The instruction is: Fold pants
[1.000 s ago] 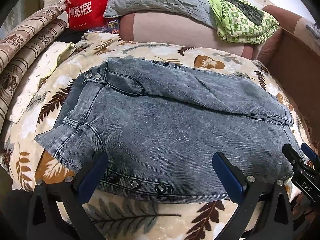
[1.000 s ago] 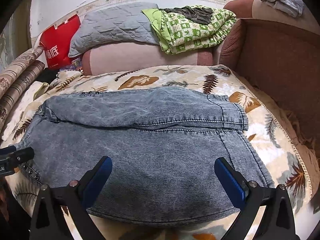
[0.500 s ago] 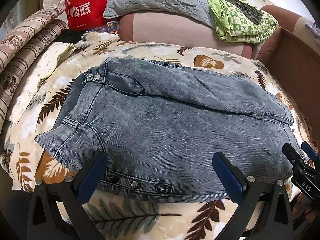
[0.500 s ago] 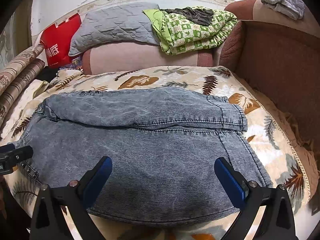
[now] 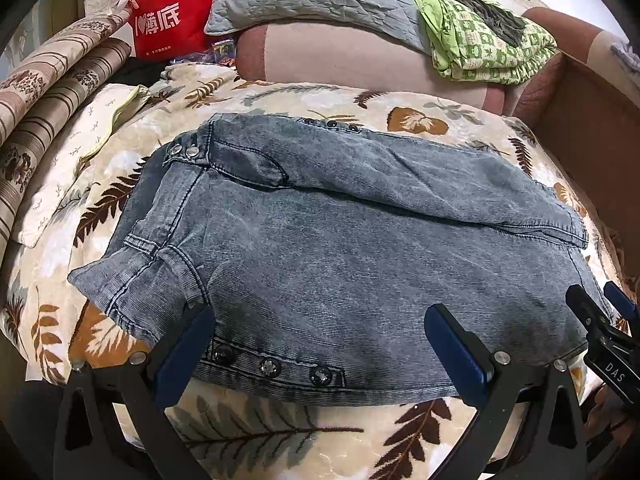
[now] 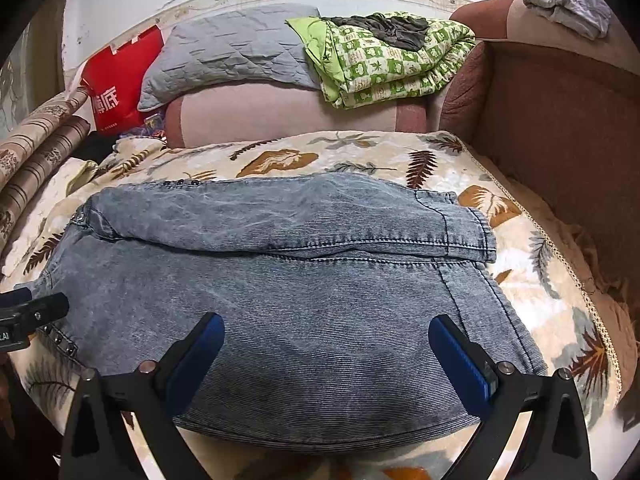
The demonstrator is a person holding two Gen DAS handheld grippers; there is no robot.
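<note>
The grey denim pants lie folded on the leaf-print blanket, unmoved since a second ago. The left tool and right tool still hover wide open over the near edge, holding nothing, the views barely shifted.

Pants lie on blanket; pillow apparently behind.

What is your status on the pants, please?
Both tongs, left and right, open, holding nothing. Pants partly folded, flat on the blanket. Nothing on top of them.
</note>
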